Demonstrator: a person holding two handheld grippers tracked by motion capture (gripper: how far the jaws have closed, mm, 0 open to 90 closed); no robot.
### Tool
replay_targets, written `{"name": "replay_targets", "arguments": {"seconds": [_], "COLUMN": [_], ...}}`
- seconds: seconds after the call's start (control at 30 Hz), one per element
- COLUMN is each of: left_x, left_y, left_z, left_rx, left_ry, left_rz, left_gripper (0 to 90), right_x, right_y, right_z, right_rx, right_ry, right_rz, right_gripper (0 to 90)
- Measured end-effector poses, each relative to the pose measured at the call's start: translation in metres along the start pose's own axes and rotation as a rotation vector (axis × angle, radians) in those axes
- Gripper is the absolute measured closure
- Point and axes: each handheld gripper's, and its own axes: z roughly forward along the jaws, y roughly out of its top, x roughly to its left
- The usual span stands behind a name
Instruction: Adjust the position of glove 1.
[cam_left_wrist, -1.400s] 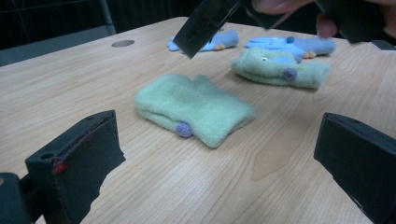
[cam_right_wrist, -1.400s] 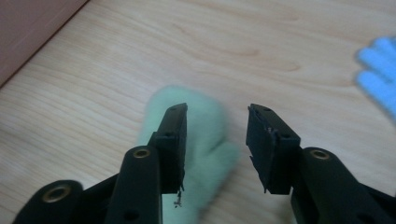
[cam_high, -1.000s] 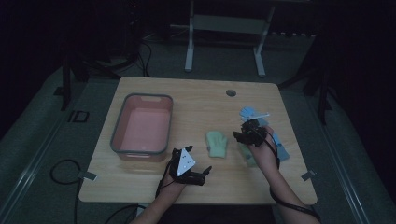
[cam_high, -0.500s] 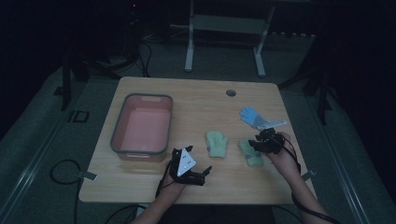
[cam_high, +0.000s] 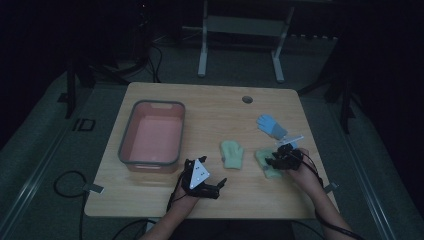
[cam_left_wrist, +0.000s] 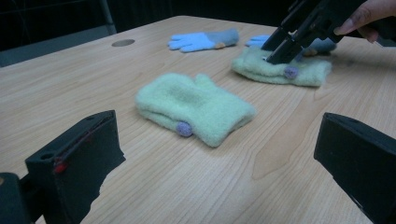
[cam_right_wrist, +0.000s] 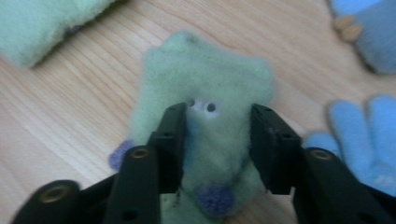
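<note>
Fleece is the main material on show: two pale green mittens, thick, fuzzy and round-edged, lie flat on a light wooden table with a fine straight grain. The right gripper stands tips-down on the right-hand green mitten, its two black, blocky jaws parted to either side of a ridge of the soft pile; in the right gripper view the fleece bulges up between the jaws, which rest against the fabric, though I cannot tell whether they actually pinch it. That mitten carries small purple pom-poms at its cuff and two tiny white bead-like dots near the middle. The second green mitten lies just to its left, apart from it, with one purple bobble on its folded edge, seen close in the left gripper view. Farther back lies a blue knit glove, smoother and thinner, with separate fingers and a grey cuff. The left gripper rests low near the table's front edge, its matte black jaws wide apart with nothing between them. A pink rectangular plastic tub with rounded corners and a grey rim stands at the left.
</note>
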Motion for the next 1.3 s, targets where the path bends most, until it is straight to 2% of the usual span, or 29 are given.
{"name": "replay_targets", "arguments": {"seconds": [0.07,0.1,0.13,0.17,0.2,0.27,0.3,0.33,0.4,0.43,0.47,0.5,0.53,0.6,0.67,0.73,0.77,0.93,1.07,1.17,1.3], "left_x": [0.0,0.0,0.0,0.0,0.0,0.0,0.0,0.0,0.0,0.0,0.0,0.0,0.0,0.0,0.0,0.0,0.0,0.0,0.0,0.0,0.0], "left_y": [0.0,0.0,0.0,0.0,0.0,0.0,0.0,0.0,0.0,0.0,0.0,0.0,0.0,0.0,0.0,0.0,0.0,0.0,0.0,0.0,0.0], "left_z": [0.0,0.0,0.0,0.0,0.0,0.0,0.0,0.0,0.0,0.0,0.0,0.0,0.0,0.0,0.0,0.0,0.0,0.0,0.0,0.0,0.0], "left_rx": [0.0,0.0,-0.001,0.0,0.0,0.0,0.0,0.0,0.001,0.001,0.0,0.0,0.0,0.0,0.0,0.002,0.002,0.0,-0.001,0.0,0.0], "left_ry": [0.0,0.001,0.0,0.001,0.0,0.001,0.001,0.002,0.003,0.003,0.004,0.004,0.004,0.005,0.005,0.005,0.006,0.006,0.006,0.005,0.005], "left_rz": [0.001,0.002,0.0,0.0,-0.001,0.0,0.0,0.0,-0.001,-0.001,-0.003,-0.003,-0.001,-0.003,-0.004,-0.003,-0.003,-0.002,-0.002,0.001,0.0], "left_gripper": [0.5,0.5,0.5,0.5,0.5,0.5,0.5,0.5,0.5,0.5,0.5,0.5,0.5,0.5,0.5,0.5,0.5,0.5,0.5,0.5,0.5], "right_x": [-0.001,-0.001,0.002,0.002,0.006,0.011,0.011,0.013,0.017,0.017,0.022,0.022,0.025,0.027,0.029,0.033,0.033,0.041,0.042,0.041,0.041], "right_y": [0.0,0.0,0.0,0.0,0.0,0.002,0.002,0.006,0.013,0.013,0.021,0.021,0.031,0.036,0.041,0.045,0.045,0.044,0.04,0.034,0.029], "right_z": [0.001,0.001,0.001,0.001,0.001,0.0,0.0,-0.004,-0.013,-0.013,-0.021,-0.021,-0.03,-0.036,-0.04,-0.043,-0.043,-0.03,-0.019,-0.009,0.001], "right_rx": [0.002,0.002,-0.001,-0.001,-0.003,-0.002,-0.002,-0.02,-0.061,-0.061,-0.098,-0.098,-0.123,-0.149,-0.161,-0.168,-0.168,-0.142,-0.13,-0.127,-0.127], "right_ry": [0.019,0.019,0.022,0.022,0.001,-0.028,-0.028,-0.041,-0.057,-0.057,-0.081,-0.081,-0.091,-0.108,-0.131,-0.161,-0.161,-0.179,-0.19,-0.169,-0.175], "right_rz": [0.008,0.008,0.013,0.013,0.024,0.04,0.04,0.082,0.118,0.118,0.142,0.142,0.176,0.198,0.227,0.243,0.243,0.297,0.324,0.391,0.439], "right_gripper": [65.3,65.3,73.6,73.6,77.9,80.9,80.9,83.1,83.5,83.5,83.7,83.7,83.7,83.6,83.7,83.7,83.7,83.7,83.7,83.6,83.3]}}
